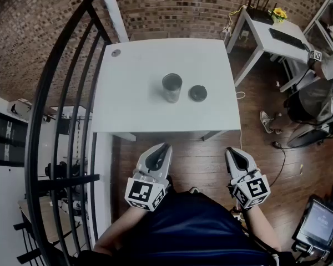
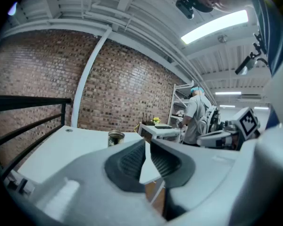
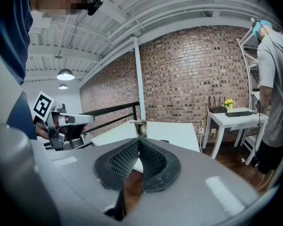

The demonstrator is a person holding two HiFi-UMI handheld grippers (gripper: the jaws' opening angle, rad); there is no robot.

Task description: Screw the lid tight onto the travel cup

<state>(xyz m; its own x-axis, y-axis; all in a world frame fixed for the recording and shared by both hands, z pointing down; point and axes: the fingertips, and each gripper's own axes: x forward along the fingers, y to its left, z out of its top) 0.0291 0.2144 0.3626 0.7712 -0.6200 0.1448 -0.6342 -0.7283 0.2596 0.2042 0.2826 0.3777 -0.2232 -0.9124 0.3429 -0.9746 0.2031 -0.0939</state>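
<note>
Lid [image 1: 197, 93], small and indistinct, at 3 o'clock of travel cup [image 1: 172, 87]; white table [image 1: 139, 112], brick wall [image 1: 172, 10]; left gripper [image 1: 165, 148], right gripper [image 1: 232, 151] pressed together.

We hold our left gripper [image 2: 147, 144] nearly level, its jaws closed on nothing, facing the travel cup [image 2: 116, 138] standing on the white table [image 2: 61, 149] before a brick wall [image 2: 122, 88].

On the table [image 1: 133, 112] the lid [image 1: 197, 93] lies right of the travel cup [image 1: 171, 87].
</note>
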